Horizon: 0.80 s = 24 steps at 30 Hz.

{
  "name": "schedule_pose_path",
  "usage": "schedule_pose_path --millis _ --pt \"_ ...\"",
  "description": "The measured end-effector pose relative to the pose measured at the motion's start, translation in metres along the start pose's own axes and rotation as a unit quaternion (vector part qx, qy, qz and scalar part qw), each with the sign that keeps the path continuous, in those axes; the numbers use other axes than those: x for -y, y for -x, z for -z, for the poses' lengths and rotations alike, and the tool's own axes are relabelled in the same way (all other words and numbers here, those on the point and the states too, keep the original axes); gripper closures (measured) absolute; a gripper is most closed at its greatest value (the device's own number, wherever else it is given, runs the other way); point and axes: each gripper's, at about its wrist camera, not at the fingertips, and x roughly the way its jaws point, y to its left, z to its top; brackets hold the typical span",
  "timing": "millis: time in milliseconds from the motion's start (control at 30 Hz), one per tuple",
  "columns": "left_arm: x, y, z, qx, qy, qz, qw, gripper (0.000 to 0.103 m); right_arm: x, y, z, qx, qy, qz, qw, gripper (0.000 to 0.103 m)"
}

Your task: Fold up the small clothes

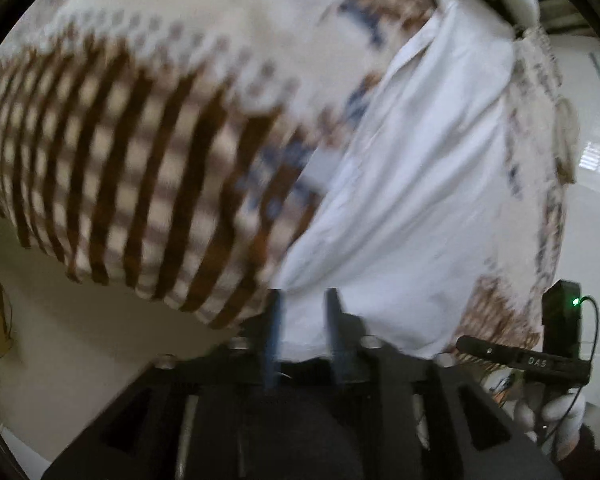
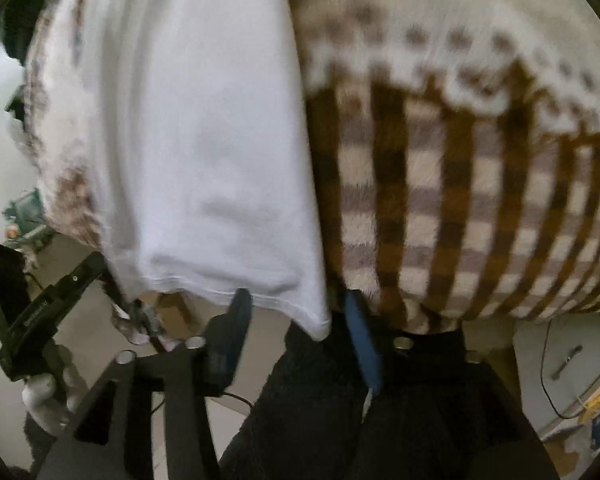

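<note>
Fabric of the garment (image 1: 400,184) judged soft, light and limp: it drapes in loose folds and would sag wherever unsupported, so it is best taken by hem corners or seam edges, both sides kept level. Garment is held aloft between the two tools, filling the upper part of both wrist views, clear of any bench. Appearance: plain white lining or inner face, with a fluffy outer face in brown and cream check (image 1: 112,184), a pale dotted band above it, and blurred blue marks toward 12 o'clock in the left view. Left tongs (image 1: 302,300), at 6 o'clock in their own view, show blue fingers set narrowly apart with the white hem falling between them; judged clenched on the garment, though blur obscures the contact itself. Right tongs (image 2: 296,300), at 6 o'clock in the right view, show the stitched white hem corner (image 2: 316,326) dropping between the blue fingers, which stand visibly apart; whether they actually pinch the cloth cannot be told. A dark fleecy item (image 2: 300,408) lies below the right tongs. A gloved hand (image 2: 44,396) holding the opposite tool appears at 8 o'clock in the right view.
</note>
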Motion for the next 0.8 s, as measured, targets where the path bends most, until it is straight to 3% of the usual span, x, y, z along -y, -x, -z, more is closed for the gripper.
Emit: schedule_pose_path --millis 167,300,467,600,667,700,733,800 --pt "0.059 0.035 -0.069 0.077 -0.035 0.069 0.9940 0.050 -0.006 0.071 -0.023 0.076 -0.011 -0.031 0.997 0.042" --pt "0.104 0.022 -0.157 0.112 -0.073 0.092 0.9867 0.050 -0.006 0.119 -0.082 0.150 -0.017 -0.036 0.988 0.042" --pt "0.154 -0.030 -0.280 0.110 -0.106 0.087 0.9845 0.050 -0.006 0.183 -0.184 0.238 -0.041 -0.057 0.969 0.042" --pt "0.184 -0.073 -0.354 0.096 -0.139 0.049 0.9845 0.050 -0.002 0.214 -0.261 0.277 -0.067 -0.057 0.957 0.042" --pt "0.193 -0.092 -0.378 0.092 -0.156 0.031 0.9830 0.055 -0.008 0.217 -0.296 0.282 -0.090 -0.071 0.953 0.042" --pt "0.195 -0.095 -0.386 0.097 -0.163 0.035 0.9811 0.083 -0.009 0.216 -0.306 0.280 -0.095 -0.077 0.952 0.042" --pt "0.195 -0.094 -0.390 0.103 -0.167 0.042 0.9795 0.100 -0.006 0.215 -0.324 0.278 -0.101 -0.083 0.952 0.042" --pt "0.190 -0.088 -0.393 0.109 -0.164 0.058 0.9787 0.099 -0.011 0.212 -0.343 0.276 -0.102 -0.077 0.953 0.042"
